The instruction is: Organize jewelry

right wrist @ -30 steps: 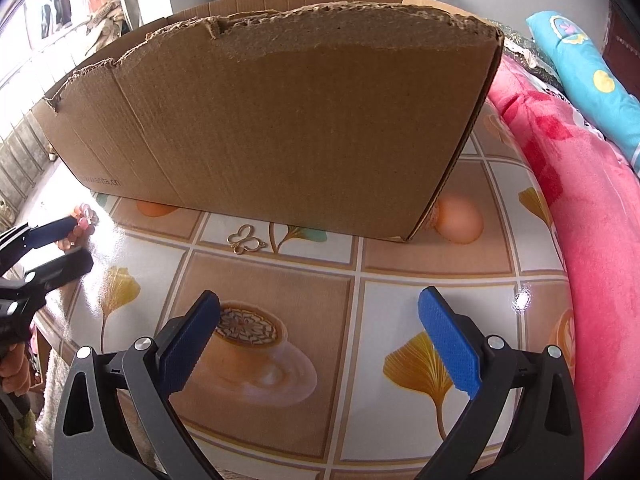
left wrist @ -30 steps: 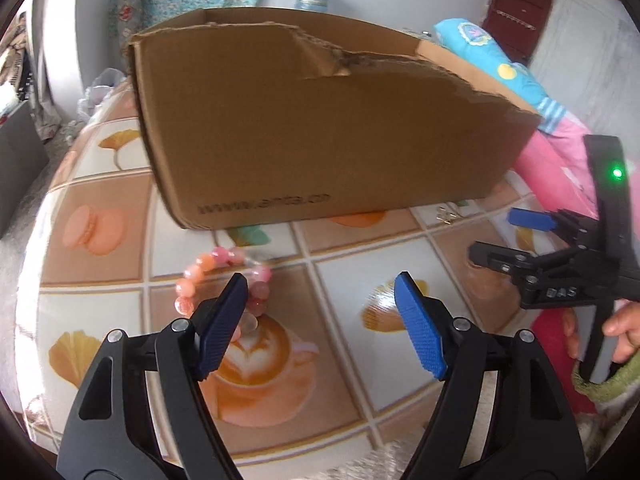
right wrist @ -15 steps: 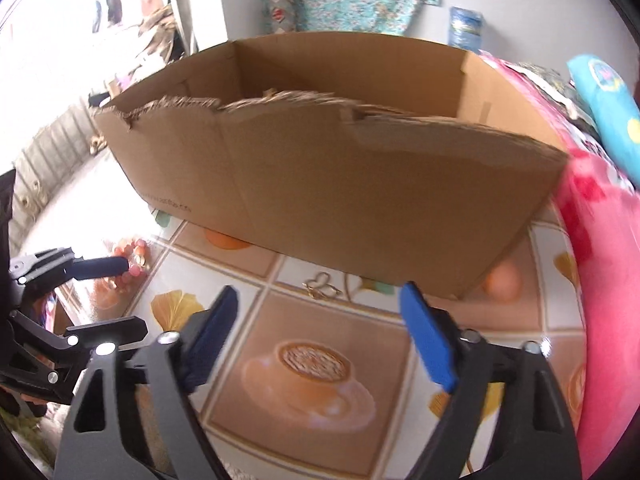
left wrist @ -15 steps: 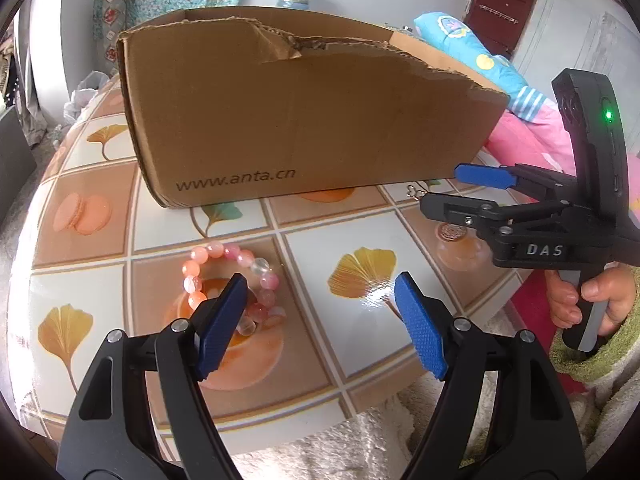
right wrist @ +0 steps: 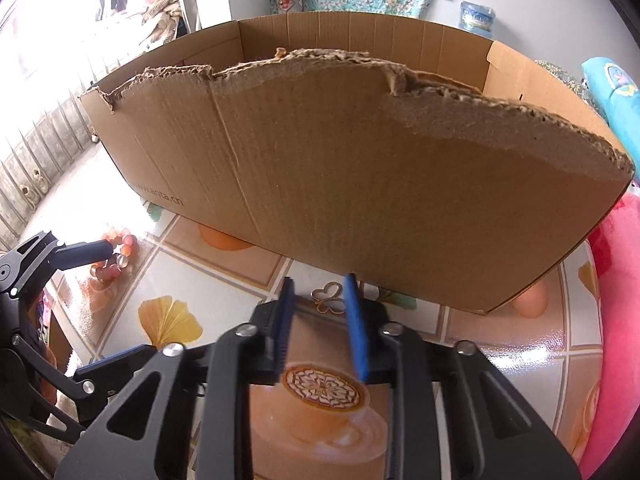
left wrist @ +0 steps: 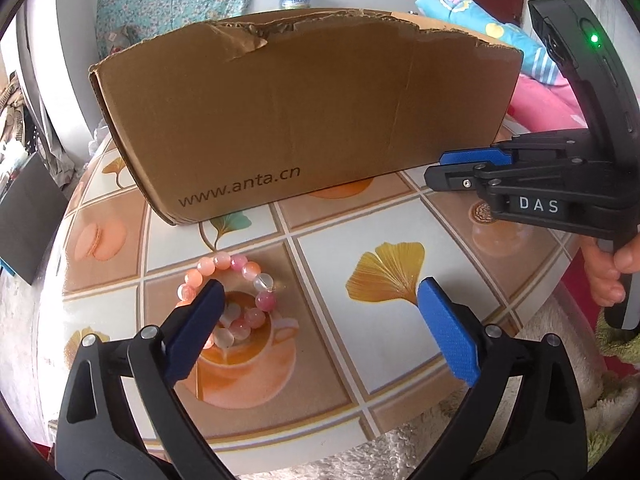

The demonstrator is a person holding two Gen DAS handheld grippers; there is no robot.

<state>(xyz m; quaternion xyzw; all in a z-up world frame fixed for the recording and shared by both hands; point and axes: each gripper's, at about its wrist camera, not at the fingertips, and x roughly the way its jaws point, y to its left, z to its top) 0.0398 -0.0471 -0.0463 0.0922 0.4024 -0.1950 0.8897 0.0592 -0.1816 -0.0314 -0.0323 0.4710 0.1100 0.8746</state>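
From the left wrist camera, the left gripper [left wrist: 320, 316] hangs over a round table [left wrist: 404, 372] covered in a cloth printed with ginkgo leaves and coffee cups. Its blue fingers [left wrist: 448, 332] are spread wide and opening further, with nothing pinched between them. A bracelet [left wrist: 236, 296] of pink and clear beads lies flat on the cloth at the near left, partly hidden behind the left finger; whether that finger touches it cannot be told. Beyond it stands a torn cardboard box [left wrist: 304, 120], open at the top. At the right edge the right gripper [left wrist: 436, 166] reaches in sideways, held by a hand [left wrist: 608, 272] on its handle.

From the right wrist camera, the right gripper [right wrist: 320, 292] points down at the cloth near the box [right wrist: 360, 168]. Its jaws are closing and stand close together but not pressed shut. A small gold butterfly-shaped ornament [right wrist: 329, 298] lies on the table [right wrist: 500, 344] just in front of the box wall, seen in the gap at the fingertips; the pads do not clearly press on it. At the far left, the left gripper [right wrist: 92, 304] sits with one blue finger over the bracelet [right wrist: 116, 256].
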